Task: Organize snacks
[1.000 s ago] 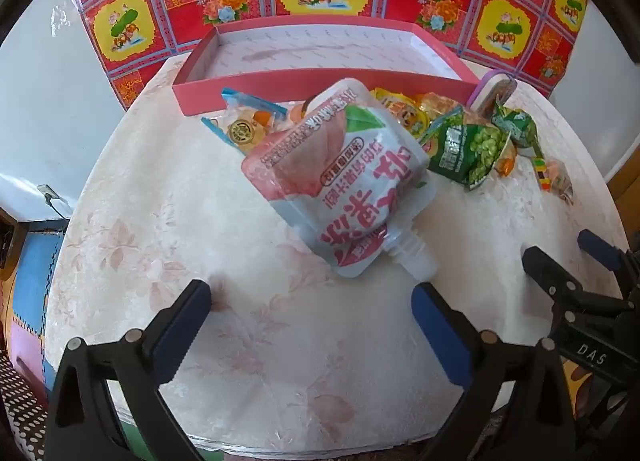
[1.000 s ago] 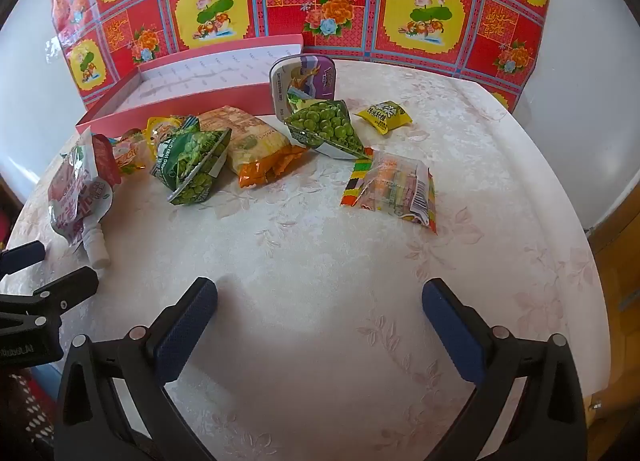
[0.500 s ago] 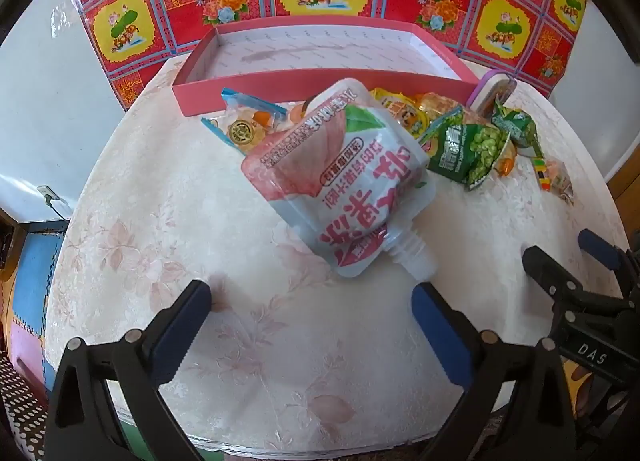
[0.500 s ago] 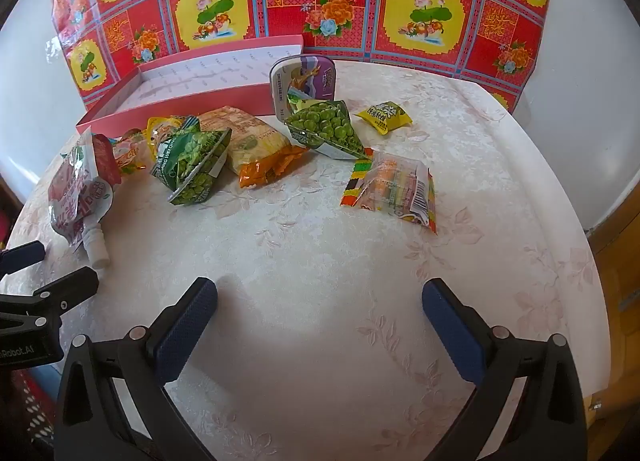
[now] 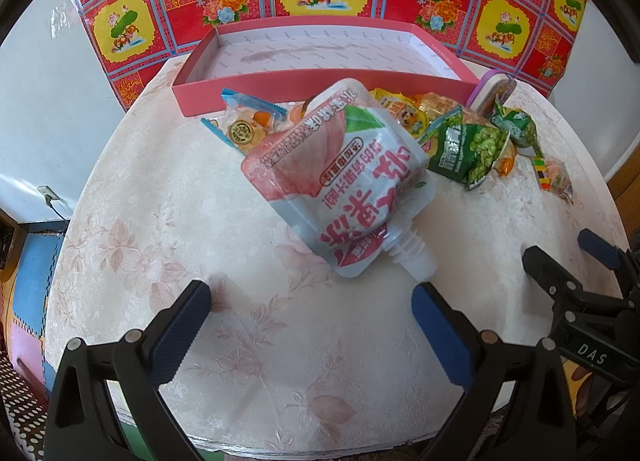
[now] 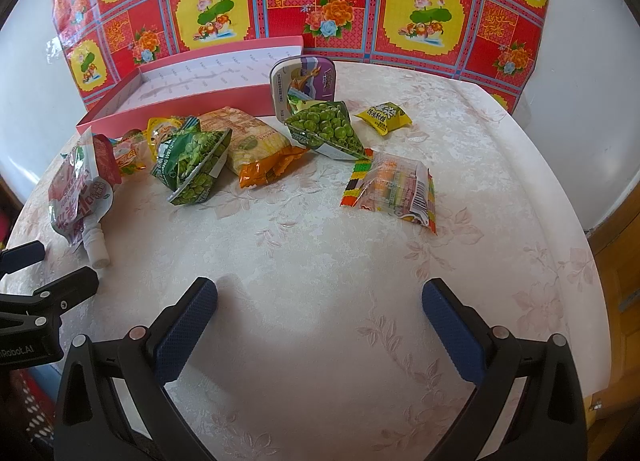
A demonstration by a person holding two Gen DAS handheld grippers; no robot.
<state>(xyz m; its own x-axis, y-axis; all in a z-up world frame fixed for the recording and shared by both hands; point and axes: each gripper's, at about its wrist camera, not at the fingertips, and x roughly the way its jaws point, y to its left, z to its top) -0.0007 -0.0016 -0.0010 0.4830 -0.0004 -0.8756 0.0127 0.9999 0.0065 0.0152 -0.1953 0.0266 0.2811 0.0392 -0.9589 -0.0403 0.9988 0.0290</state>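
Spout pouch (image 5: 340,177) just ahead of left tool (image 5: 310,307); tool spread, empty.

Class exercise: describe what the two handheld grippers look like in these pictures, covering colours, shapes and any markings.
Both grippers match: the left gripper and the right gripper have angular black frames with small round metal fasteners, and two fingers tipped with dark blue textured pads. White lettering reads "DAS" on the right gripper's body and "Robot.AI" on the left's. No cables or sleeves show.

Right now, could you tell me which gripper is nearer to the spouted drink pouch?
Left. The left gripper sits just short of the pouch, its cap near one finger. The right gripper is farther away, with the pouch off to its left.
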